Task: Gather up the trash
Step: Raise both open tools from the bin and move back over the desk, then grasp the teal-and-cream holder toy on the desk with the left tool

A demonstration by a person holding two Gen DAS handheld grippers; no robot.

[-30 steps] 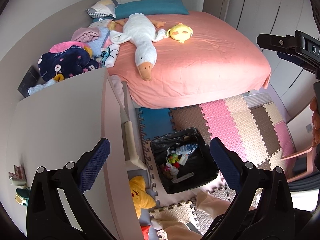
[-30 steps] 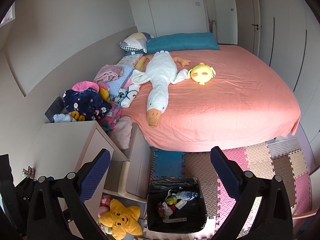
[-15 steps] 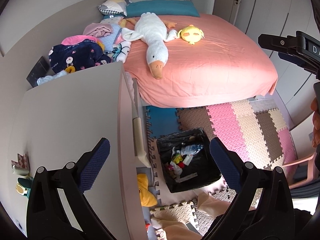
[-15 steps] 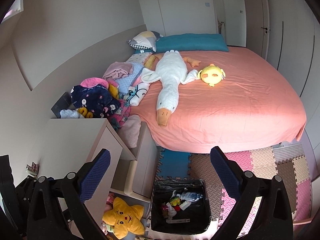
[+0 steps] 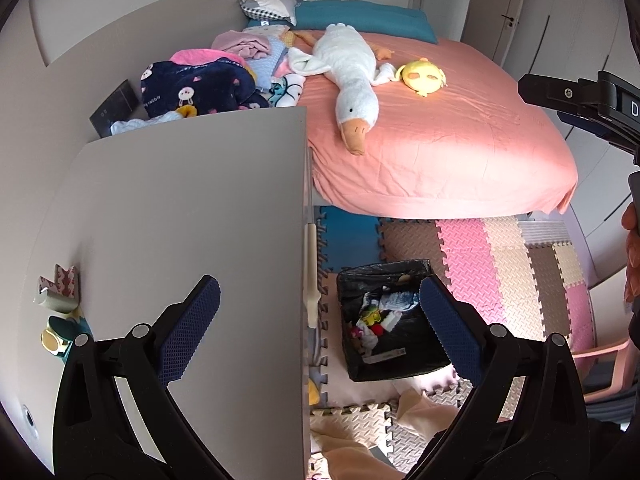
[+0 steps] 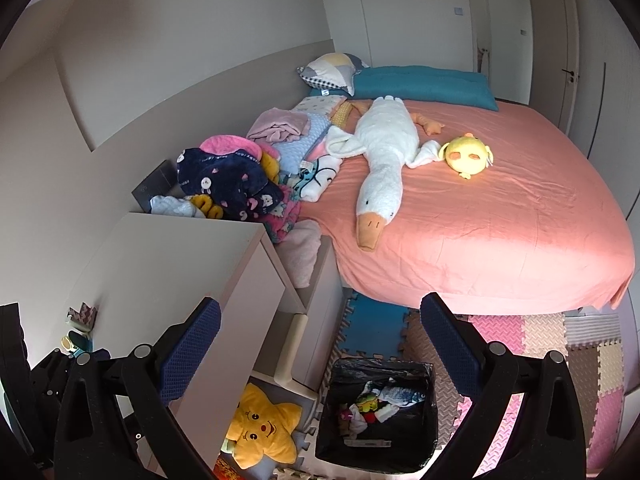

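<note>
My view has drifted over the desk (image 5: pixel 180 216); both hand-held grippers (image 5: pixel 316 316) (image 6: pixel 320 332) gape empty; colliding risks missing the bin (image 5: pixel 416 364).

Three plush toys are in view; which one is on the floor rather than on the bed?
The yellow star plush, lying beside the black-lined trash bin. The white goose and round yellow chick both lie on the pink bed.

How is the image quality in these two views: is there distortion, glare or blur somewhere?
Left wrist view: strong fisheye bending, dark corners; a bright sunlit patch on the pink bed; trash bin sharp. Right wrist view: same curved walls and dark corners; bed evenly lit, no glare; bin contents dim but in focus.
</note>
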